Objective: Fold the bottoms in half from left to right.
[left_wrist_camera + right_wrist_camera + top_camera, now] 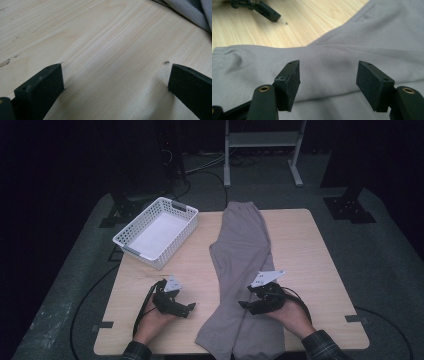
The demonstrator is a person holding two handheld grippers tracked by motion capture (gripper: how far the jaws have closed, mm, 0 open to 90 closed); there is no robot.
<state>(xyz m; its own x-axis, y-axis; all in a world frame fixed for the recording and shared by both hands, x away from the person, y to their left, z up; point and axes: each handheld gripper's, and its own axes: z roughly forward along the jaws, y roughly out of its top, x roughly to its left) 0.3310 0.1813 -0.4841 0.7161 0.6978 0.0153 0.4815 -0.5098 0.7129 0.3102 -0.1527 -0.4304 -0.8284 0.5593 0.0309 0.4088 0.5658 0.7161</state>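
We are seeing one trousers [242, 270], one basket [156, 232] upper left, two grippers: left [116, 80] spread above table [100, 37], right [328, 80] spread over trousers.

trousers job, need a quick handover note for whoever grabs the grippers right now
Left gripper: open, nothing between the jaws, low over bare table just left of the trousers.
Right gripper: open, hovering over the trousers' near part, not gripping the cloth.
Grey trousers: laid lengthwise down the middle of the table, unfolded, near end hanging off the front edge.
White basket: empty, at the far left corner.
Done: trousers spread out.
Left: probably grip, fold and move them to the basket.
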